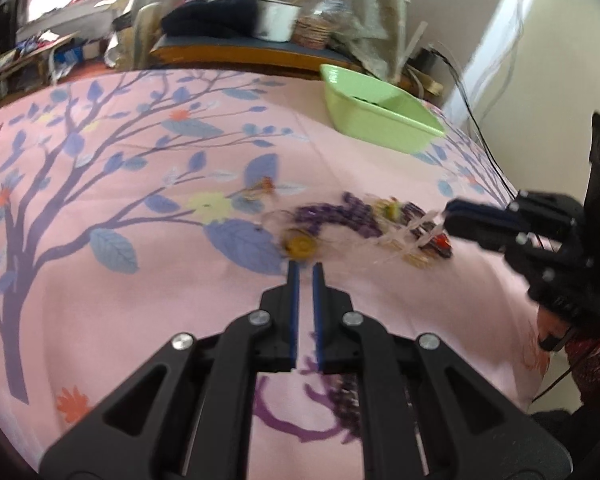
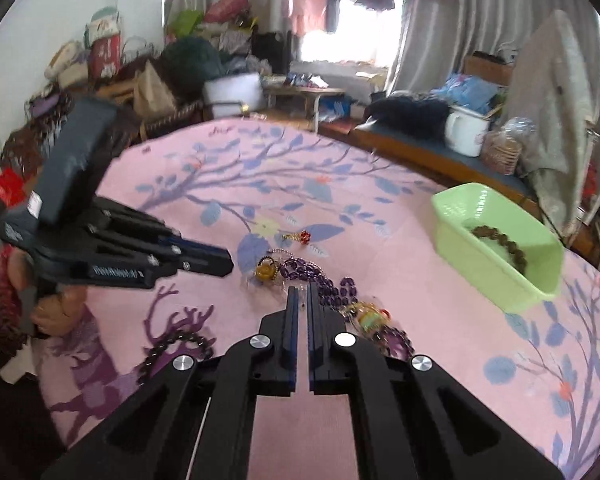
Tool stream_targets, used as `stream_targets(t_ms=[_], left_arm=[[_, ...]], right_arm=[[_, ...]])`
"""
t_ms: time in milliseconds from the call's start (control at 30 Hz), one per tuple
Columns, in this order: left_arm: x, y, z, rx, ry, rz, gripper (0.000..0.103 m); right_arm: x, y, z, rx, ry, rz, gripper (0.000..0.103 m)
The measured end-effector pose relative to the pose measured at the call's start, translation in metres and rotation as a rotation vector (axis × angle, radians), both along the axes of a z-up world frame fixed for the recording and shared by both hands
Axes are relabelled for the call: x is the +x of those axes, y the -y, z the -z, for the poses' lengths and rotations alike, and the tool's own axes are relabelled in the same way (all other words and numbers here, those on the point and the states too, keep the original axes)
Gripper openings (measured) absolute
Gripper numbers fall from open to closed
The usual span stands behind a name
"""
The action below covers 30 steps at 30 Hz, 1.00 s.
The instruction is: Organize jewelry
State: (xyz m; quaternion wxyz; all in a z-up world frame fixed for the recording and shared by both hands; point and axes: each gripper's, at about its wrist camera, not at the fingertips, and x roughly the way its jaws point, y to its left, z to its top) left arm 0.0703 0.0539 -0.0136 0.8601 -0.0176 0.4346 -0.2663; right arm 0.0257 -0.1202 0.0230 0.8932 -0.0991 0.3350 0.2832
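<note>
A tangle of jewelry lies on the pink tree-print cloth point(image 2: 440, 340): a purple bead necklace point(image 2: 312, 272), an amber pendant point(image 2: 266, 270), a yellow-green piece point(image 2: 368, 314) and a small red charm point(image 2: 302, 236). My right gripper point(image 2: 302, 292) is shut, empty, its tips just short of the purple beads. My left gripper point(image 1: 306, 268) is shut with nothing in it, right behind the amber pendant point(image 1: 300, 246). In the left wrist view the right gripper point(image 1: 448, 216) hovers at the right end of the pile, by blurred clear strands point(image 1: 404, 240). The left gripper point(image 2: 228, 262) comes in from the left in the right wrist view.
A light green tray point(image 2: 460, 208) at the far right of the cloth holds a brown bead bracelet point(image 2: 504, 246). A dark bead bracelet point(image 2: 180, 344) lies near the front left. A hand point(image 2: 56, 312) holds the left gripper. Cluttered furniture surrounds the cloth.
</note>
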Motion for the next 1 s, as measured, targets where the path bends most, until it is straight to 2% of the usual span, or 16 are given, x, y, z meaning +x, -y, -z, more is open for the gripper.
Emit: stream_targets(t_ms=[67, 133, 167, 200, 300, 367, 567, 600, 633, 667, 733, 800, 1000], left_arm=[[-0.007, 0.009, 0.000, 0.019, 0.012, 0.036, 0.016], [-0.014, 0.021, -0.002, 0.057, 0.047, 0.055, 0.058], [-0.019, 0.027, -0.004, 0.069, 0.079, 0.060, 0.065], [-0.023, 0.032, -0.008, 0.068, 0.108, 0.074, 0.071], [-0.030, 0.051, -0.017, 0.057, 0.148, 0.138, 0.079], [-0.033, 0.065, -0.019, 0.070, 0.166, 0.175, 0.080], [-0.031, 0.112, -0.015, 0.146, 0.218, 0.285, 0.080], [-0.024, 0.117, -0.012, 0.156, 0.202, 0.288, 0.072], [-0.019, 0.120, -0.009, 0.156, 0.183, 0.293, 0.057], [-0.011, 0.123, -0.006, 0.154, 0.154, 0.302, 0.048], [0.002, 0.127, -0.005, 0.148, 0.115, 0.309, 0.008], [0.011, 0.126, -0.012, 0.118, 0.092, 0.309, 0.006], [0.031, 0.118, -0.080, 0.028, 0.190, 0.286, 0.006]], right_arm=[[-0.008, 0.010, -0.004, 0.021, 0.011, 0.027, 0.000], [-0.016, 0.023, -0.010, 0.058, 0.020, 0.064, 0.000], [-0.019, 0.029, -0.012, 0.076, 0.021, 0.075, 0.000], [-0.021, 0.033, -0.014, 0.087, 0.020, 0.083, 0.000], [-0.028, 0.048, -0.024, 0.132, 0.032, 0.116, 0.000], [-0.030, 0.053, -0.030, 0.146, 0.042, 0.122, 0.000], [-0.039, 0.061, -0.054, 0.185, 0.109, 0.133, 0.000], [-0.041, 0.062, -0.060, 0.190, 0.124, 0.132, 0.000], [-0.043, 0.063, -0.067, 0.195, 0.145, 0.131, 0.000], [-0.045, 0.065, -0.072, 0.197, 0.159, 0.131, 0.000], [-0.045, 0.067, -0.081, 0.198, 0.186, 0.138, 0.000], [-0.041, 0.070, -0.089, 0.199, 0.209, 0.148, 0.000], [-0.022, 0.087, -0.116, 0.258, 0.270, 0.184, 0.000]])
